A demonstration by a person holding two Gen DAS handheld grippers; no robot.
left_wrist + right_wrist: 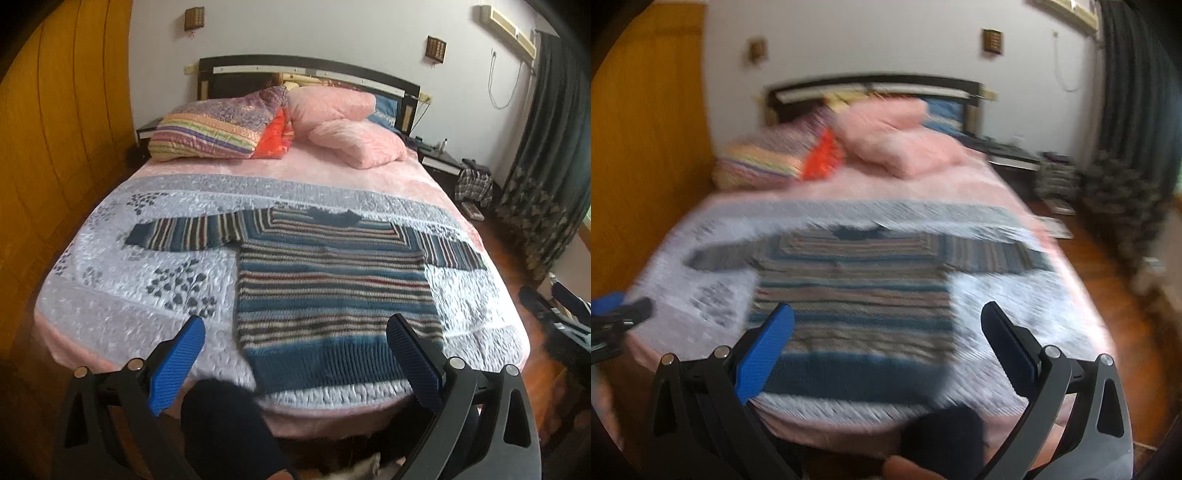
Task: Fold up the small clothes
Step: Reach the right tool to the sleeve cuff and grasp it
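A striped knitted sweater point(332, 291) in blue, grey and red lies flat on a grey-white quilted bedspread point(122, 280), near the foot of the bed. Both sleeves are stretched out to the sides, and the collar points toward the pink pillows point(347, 125). The left gripper point(295, 354) hangs above the bottom hem, its blue fingers point(177, 365) wide apart and holding nothing. The right gripper point(886, 347) is also spread wide and empty over the hem. Its picture is blurry.
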